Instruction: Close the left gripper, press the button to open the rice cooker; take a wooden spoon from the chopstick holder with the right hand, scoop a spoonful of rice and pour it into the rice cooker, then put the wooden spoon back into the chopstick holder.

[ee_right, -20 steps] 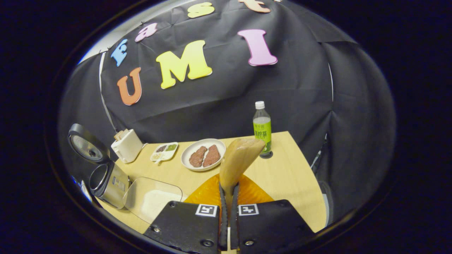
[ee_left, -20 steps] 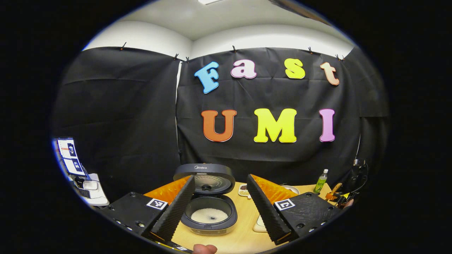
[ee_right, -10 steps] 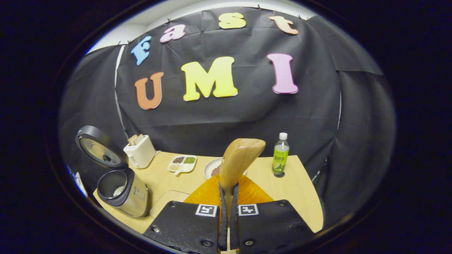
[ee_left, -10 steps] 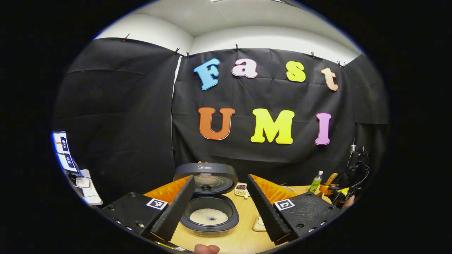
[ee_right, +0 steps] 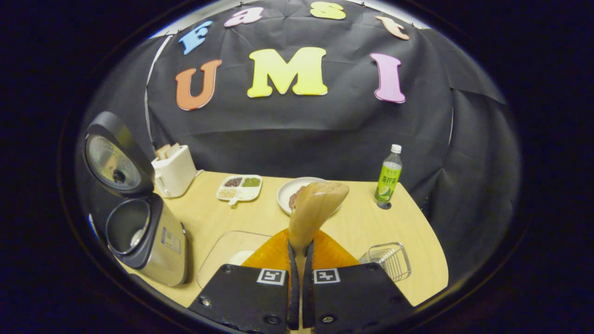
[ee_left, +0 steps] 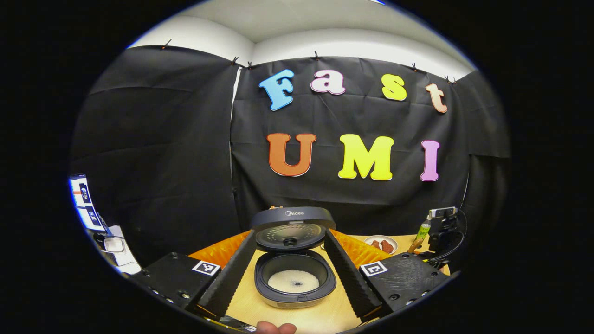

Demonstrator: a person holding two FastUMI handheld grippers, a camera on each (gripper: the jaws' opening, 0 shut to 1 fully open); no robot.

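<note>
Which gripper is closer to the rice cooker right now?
Left. The left gripper, open, frames the rice cooker just ahead; the right gripper, clamping the wooden spoon, sits off to the cooker's right.

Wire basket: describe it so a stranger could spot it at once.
Start at the wooden table in the right gripper view and go to its near right corner. There, nearer than the green bottle, sits the wire basket. Its bare metal mesh sets it apart.
</note>
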